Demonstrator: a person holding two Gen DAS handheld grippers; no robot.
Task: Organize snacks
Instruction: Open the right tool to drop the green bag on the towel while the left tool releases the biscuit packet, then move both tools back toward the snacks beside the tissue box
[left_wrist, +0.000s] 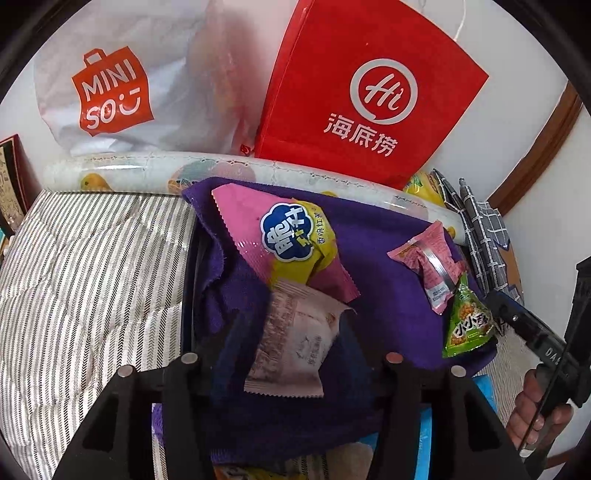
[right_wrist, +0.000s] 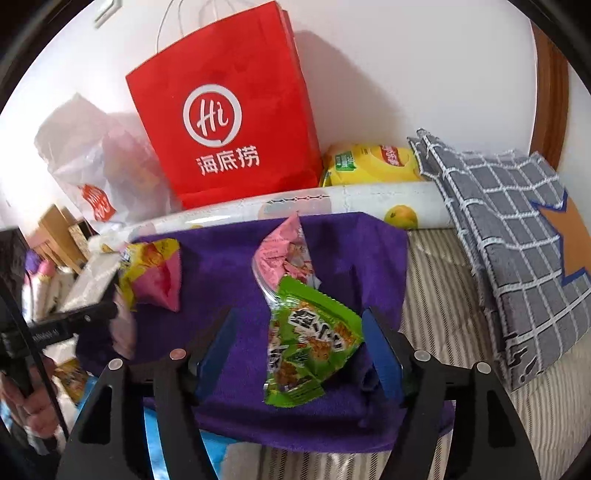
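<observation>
A purple cloth (left_wrist: 388, 258) lies on striped bedding with several snack packets on it. In the left wrist view a pale pink-white packet (left_wrist: 295, 343) lies between the fingers of my left gripper (left_wrist: 291, 332), which stands open with small gaps either side. A pink and yellow packet (left_wrist: 295, 240) lies just beyond it, and a small pink packet (left_wrist: 428, 266) is to the right. In the right wrist view my right gripper (right_wrist: 300, 314) is open around a green packet (right_wrist: 310, 343), and its blue pads (right_wrist: 380, 354) are not pressing on it. The small pink packet (right_wrist: 284, 254) lies behind.
A red paper bag (right_wrist: 229, 110) and a white plastic shopping bag (left_wrist: 122, 92) stand against the wall. A rolled fruit-print sheet (left_wrist: 147, 173) lies behind the cloth. A grey checked cloth (right_wrist: 509, 229) and a yellow pack (right_wrist: 369, 166) sit at right. Striped bedding (left_wrist: 92, 277) lies at left.
</observation>
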